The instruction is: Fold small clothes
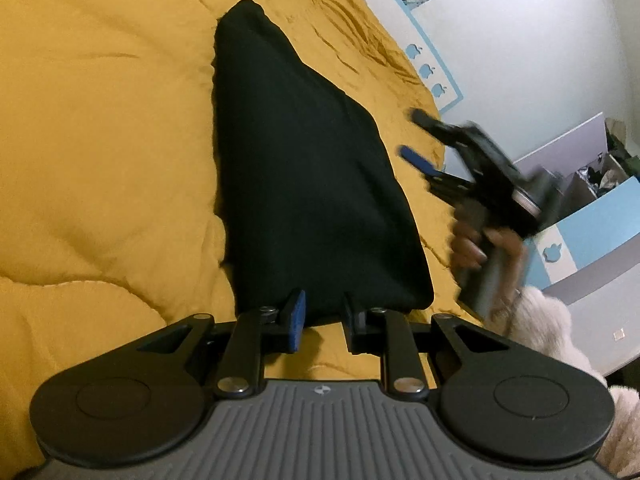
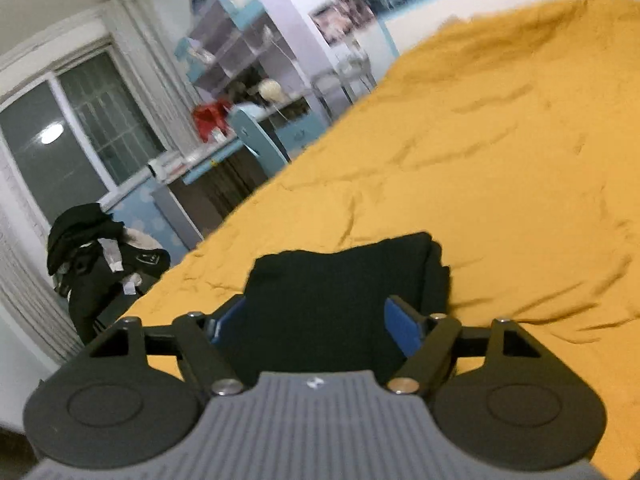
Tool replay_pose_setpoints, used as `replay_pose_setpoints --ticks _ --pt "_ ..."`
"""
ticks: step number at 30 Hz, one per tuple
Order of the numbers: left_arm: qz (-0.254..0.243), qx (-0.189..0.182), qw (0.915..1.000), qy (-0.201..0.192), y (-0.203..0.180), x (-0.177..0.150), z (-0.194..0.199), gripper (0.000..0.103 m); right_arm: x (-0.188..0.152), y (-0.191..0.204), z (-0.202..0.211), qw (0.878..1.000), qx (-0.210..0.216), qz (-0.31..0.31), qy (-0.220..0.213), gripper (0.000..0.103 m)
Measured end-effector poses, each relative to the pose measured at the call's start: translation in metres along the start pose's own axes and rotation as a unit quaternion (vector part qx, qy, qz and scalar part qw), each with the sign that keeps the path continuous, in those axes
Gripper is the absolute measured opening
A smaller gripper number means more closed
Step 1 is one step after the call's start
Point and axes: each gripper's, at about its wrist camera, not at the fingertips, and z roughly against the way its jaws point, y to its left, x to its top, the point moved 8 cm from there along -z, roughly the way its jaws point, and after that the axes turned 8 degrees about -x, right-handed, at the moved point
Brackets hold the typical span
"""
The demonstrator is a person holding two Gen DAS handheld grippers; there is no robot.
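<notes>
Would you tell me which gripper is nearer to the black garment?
Left. The left gripper is at the black garment's near edge; the right gripper is open beside its right edge, apart.

Both wrist cams low, close over yellow bedspread [image 1: 100, 140]; share black garment [image 1: 304, 184].

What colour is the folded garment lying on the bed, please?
Plain black garment, clearest in the left wrist view.

In the left wrist view the right gripper [image 1: 416, 136] and the hand [image 1: 476, 248] holding it are smeared by motion blur. The garment's [image 1: 304, 168] near edge is hidden behind the left gripper [image 1: 322, 320] — whether the pads touch it cannot be told. In the right wrist view the shelves [image 2: 236, 52] and posters [image 2: 352, 4] are blurred — contents unreadable.
</notes>
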Motion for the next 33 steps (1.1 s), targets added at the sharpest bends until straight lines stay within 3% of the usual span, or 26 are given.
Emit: replay_pose_setpoints --ticks 3,7,10,14,18,23,26,29,31,33 --pt "0.005 -0.004 1.0 0.0 0.001 0.001 0.0 0.026 -0.006 -0.014 -0.04 0.998 -0.052 -0.013 0.035 0.064" --pt "0.004 -0.003 1.0 0.002 0.001 0.001 -0.002 0.026 -0.02 -0.039 -0.064 0.991 -0.125 -0.017 0.047 0.057" --pt "0.006 -0.002 1.0 0.002 0.0 0.002 -0.002 0.026 -0.016 -0.043 -0.057 0.991 -0.118 -0.04 0.042 0.057" --pt "-0.005 0.01 0.9999 0.002 -0.004 0.002 -0.003 0.026 -0.019 -0.022 0.002 0.994 -0.099 -0.039 0.003 0.058" --pt "-0.004 0.013 0.9999 0.002 -0.005 0.001 -0.004 0.026 -0.057 -0.001 0.059 0.996 -0.079 -0.03 -0.004 0.061" --pt "-0.006 0.009 0.9999 0.006 -0.005 0.001 -0.005 0.026 -0.104 -0.016 0.066 0.992 -0.119 -0.02 0.028 0.06" --pt "-0.003 0.02 0.9997 0.012 -0.009 0.003 -0.005 0.026 -0.104 -0.021 0.062 0.992 -0.112 -0.041 0.037 0.061" --pt "-0.012 0.057 0.9983 0.004 -0.027 0.009 0.001 0.034 -0.093 -0.009 0.071 0.991 -0.121 -0.045 0.034 0.065" --pt "-0.033 0.081 0.9961 -0.016 -0.046 0.012 0.008 0.051 -0.088 0.005 0.089 0.99 -0.135 -0.034 0.025 0.072" --pt "-0.048 0.105 0.9926 -0.036 -0.064 0.013 0.016 0.057 -0.083 0.022 0.107 0.987 -0.157 -0.016 0.015 0.083"
